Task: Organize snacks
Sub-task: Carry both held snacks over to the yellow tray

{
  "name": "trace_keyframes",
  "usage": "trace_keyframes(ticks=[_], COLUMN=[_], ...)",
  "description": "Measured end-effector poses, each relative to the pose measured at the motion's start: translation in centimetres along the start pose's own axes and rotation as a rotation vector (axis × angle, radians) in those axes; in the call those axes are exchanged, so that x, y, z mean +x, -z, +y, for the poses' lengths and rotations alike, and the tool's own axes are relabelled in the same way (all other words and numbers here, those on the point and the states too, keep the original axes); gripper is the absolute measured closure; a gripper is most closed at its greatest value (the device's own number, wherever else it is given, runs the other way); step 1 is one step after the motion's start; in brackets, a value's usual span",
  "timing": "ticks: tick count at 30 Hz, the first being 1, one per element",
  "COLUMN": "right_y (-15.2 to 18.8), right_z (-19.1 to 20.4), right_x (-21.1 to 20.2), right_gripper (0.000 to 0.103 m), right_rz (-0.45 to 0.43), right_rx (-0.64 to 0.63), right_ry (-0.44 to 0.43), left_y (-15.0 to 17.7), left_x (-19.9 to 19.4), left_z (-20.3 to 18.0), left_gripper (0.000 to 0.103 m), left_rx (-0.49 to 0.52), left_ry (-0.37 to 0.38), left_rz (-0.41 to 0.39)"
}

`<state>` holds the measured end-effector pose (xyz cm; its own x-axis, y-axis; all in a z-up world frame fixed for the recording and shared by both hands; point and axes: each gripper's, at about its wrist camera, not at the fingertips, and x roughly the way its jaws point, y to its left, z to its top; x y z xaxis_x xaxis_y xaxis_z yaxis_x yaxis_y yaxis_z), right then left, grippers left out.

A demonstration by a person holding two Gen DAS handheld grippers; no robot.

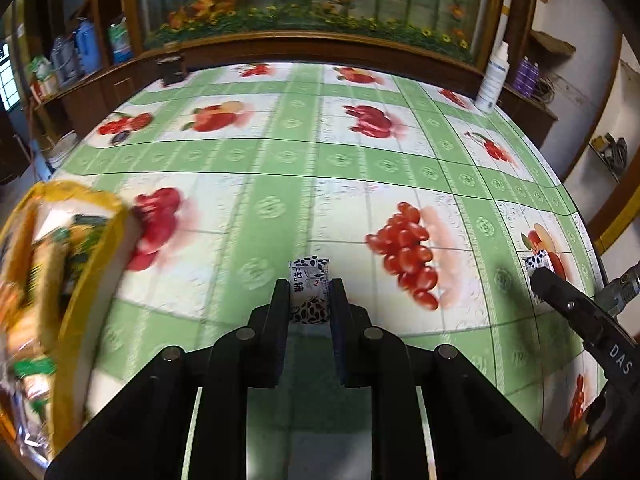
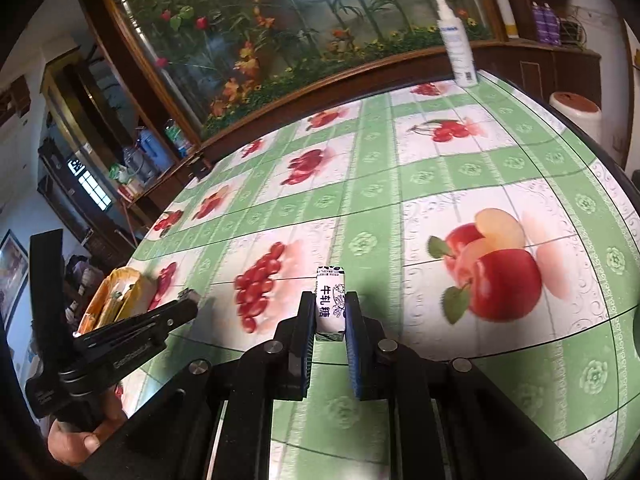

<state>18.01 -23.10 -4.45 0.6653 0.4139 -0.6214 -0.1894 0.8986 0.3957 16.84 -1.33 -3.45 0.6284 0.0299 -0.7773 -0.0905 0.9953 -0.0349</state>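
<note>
My left gripper (image 1: 309, 289) is shut on a small white nougat candy (image 1: 309, 280) with a black leaf print, held above the fruit-print tablecloth (image 1: 280, 160). My right gripper (image 2: 330, 305) is shut on a second white nougat candy (image 2: 330, 300), also held over the cloth. The right gripper (image 1: 538, 276) also shows at the right edge of the left wrist view with its candy (image 1: 538, 261). An open yellow snack bag (image 1: 52, 280) lies at the left, blurred, with packets inside. In the right wrist view the left gripper (image 2: 188, 300) hangs close to that snack bag (image 2: 116, 292).
A white spray bottle (image 1: 494, 80) stands at the table's far right edge, next to a wooden-framed flower panel (image 1: 312, 8). A dark small object (image 1: 172, 68) sits at the far left edge. Shelves with bottles (image 1: 76, 52) stand beyond the table. A person's hand (image 2: 76, 444) grips the left tool.
</note>
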Motion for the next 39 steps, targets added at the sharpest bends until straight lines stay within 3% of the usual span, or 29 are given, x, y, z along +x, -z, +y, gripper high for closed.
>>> trace_keyframes(ticks=[10, 19, 39], right_y=[1.8, 3.5, 5.8], right_z=[6.9, 12.3, 16.3], right_x=[-2.2, -2.6, -3.6], right_gripper=[0.088, 0.088, 0.086], right_rz=[-0.046, -0.02, 0.01], right_rx=[-0.04, -0.129, -0.205], right_ry=[-0.124, -0.177, -0.205], left_y=[2.4, 4.0, 5.2], left_x=[-5.9, -7.8, -11.0], left_z=[4.5, 7.3, 9.6], left_gripper=[0.087, 0.087, 0.087], left_rx=[-0.033, -0.077, -0.12], left_ry=[-0.094, -0.11, -0.118], left_rz=[-0.1, -0.119, -0.179])
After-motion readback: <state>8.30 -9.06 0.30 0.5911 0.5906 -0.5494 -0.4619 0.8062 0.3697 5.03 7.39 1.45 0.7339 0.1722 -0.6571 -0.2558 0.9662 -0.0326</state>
